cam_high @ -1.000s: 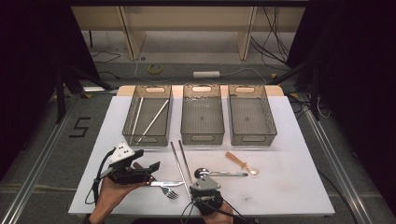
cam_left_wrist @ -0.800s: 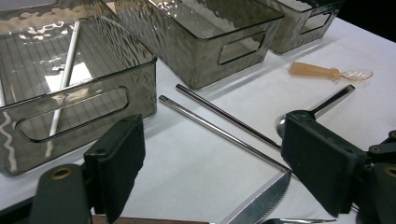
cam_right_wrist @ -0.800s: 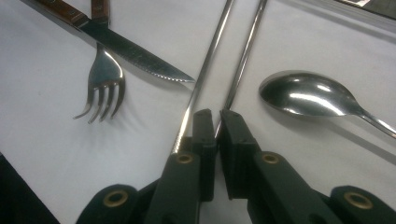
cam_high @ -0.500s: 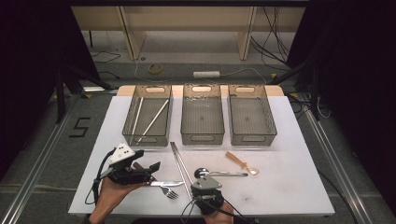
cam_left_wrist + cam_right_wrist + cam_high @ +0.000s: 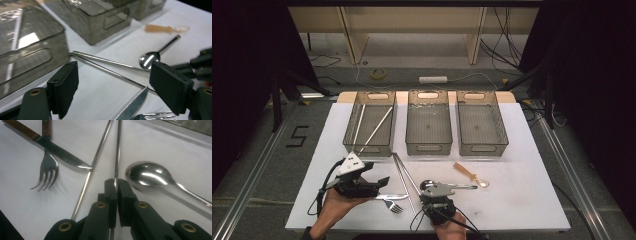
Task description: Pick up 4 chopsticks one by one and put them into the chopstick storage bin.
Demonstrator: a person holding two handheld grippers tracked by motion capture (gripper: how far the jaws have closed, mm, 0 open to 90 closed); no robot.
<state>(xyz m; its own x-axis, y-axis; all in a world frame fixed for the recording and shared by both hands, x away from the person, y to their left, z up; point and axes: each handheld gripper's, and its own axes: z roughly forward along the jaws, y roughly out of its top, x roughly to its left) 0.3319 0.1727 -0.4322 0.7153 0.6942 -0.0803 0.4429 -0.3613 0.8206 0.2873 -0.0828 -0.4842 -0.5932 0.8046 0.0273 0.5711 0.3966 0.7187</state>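
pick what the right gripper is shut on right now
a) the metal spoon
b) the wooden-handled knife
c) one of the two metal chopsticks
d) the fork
c: in the right gripper view the right gripper has its fingers pressed together on one metal chopstick, while the spoon, knife and fork lie free on the table.

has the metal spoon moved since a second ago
No. The metal spoon lies in the same spot below the middle bin, bowl beside the right gripper.
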